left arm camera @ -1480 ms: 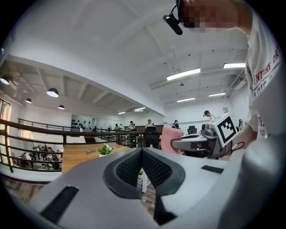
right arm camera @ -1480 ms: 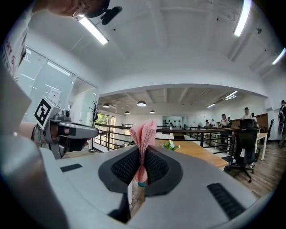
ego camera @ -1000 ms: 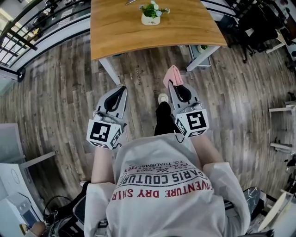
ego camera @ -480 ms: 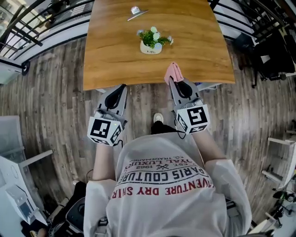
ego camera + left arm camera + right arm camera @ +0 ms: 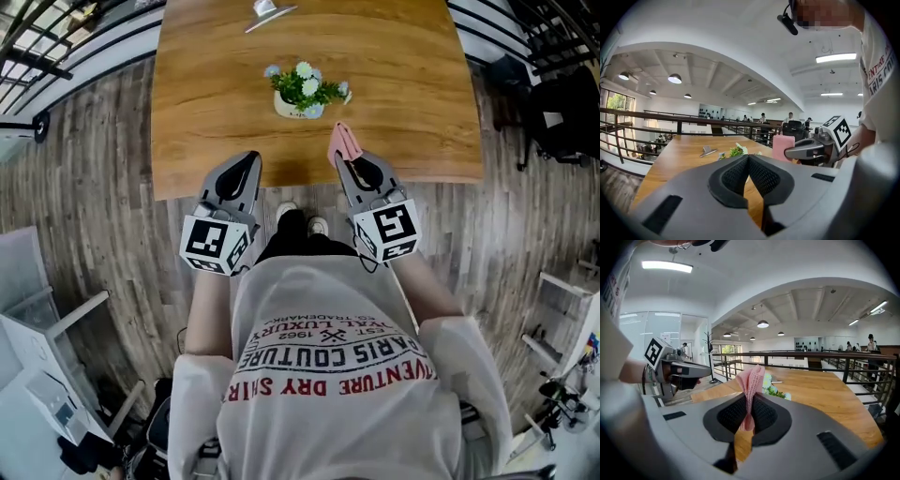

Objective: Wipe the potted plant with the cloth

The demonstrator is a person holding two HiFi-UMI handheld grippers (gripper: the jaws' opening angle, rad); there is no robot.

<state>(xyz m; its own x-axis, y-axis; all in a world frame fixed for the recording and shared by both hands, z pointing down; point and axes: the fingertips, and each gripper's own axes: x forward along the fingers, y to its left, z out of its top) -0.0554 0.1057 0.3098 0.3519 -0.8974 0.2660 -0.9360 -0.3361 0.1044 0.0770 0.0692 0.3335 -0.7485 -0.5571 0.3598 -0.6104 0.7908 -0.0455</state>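
Observation:
A small potted plant (image 5: 302,92) with green leaves and white flowers in a white pot stands on the wooden table (image 5: 197,141). In the left gripper view the potted plant (image 5: 737,151) shows just beyond the jaws, and in the right gripper view the potted plant (image 5: 775,392) peeks out behind the cloth. My right gripper (image 5: 347,159) is shut on a folded pink cloth (image 5: 341,141), which sticks up between its jaws as the cloth (image 5: 751,380), just right of and nearer than the plant. My left gripper (image 5: 246,161) is shut and empty over the table's near edge, left of the plant.
A metal clip-like object (image 5: 266,11) lies at the table's far side. Black railings (image 5: 56,47) run beyond the table on both sides. Dark chairs (image 5: 562,112) stand at the right. White furniture (image 5: 37,375) sits low at the left on the plank floor.
Both grippers have come forward from over the floor to the table's near edge, and the plant and table now lie much closer. The pink cloth stays held in the right gripper.

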